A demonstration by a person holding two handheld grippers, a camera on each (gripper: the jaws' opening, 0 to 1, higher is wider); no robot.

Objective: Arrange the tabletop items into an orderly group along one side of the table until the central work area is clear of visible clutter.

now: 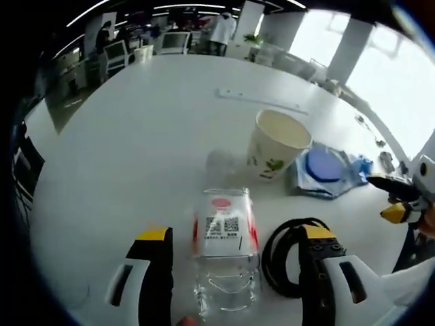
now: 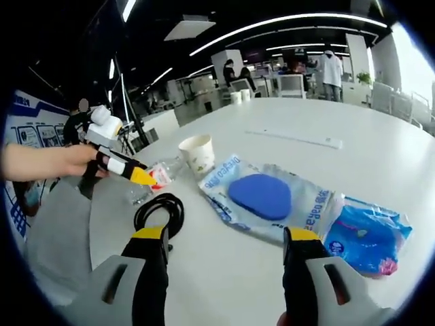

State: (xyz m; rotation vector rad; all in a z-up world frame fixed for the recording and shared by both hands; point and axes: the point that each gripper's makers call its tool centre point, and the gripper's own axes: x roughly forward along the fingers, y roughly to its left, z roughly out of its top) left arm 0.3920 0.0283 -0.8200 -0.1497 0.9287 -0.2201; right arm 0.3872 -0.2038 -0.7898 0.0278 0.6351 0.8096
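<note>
A clear plastic bottle (image 1: pixel 224 248) with a red and white label lies on the white table (image 1: pixel 136 136), lengthwise between the jaws of my left gripper (image 1: pixel 236 234). That gripper is open, with a gap on each side of the bottle. A paper cup (image 1: pixel 275 144) stands upright just beyond the bottle. My right gripper (image 2: pixel 225 235) is open and holds nothing; ahead of it lies a clear packet with a blue pad (image 2: pixel 265 197). In the right gripper view a hand holds the left gripper (image 2: pixel 139 175) at the bottle (image 2: pixel 162 171), near the cup (image 2: pixel 197 155).
A coiled black cable (image 1: pixel 282 261) lies right of the bottle, also the cable (image 2: pixel 160 212) near my right gripper. A second blue packet (image 2: pixel 363 234) lies at the right. A long white strip (image 2: pixel 292 139) lies farther back. Chairs, desks and people stand beyond the table.
</note>
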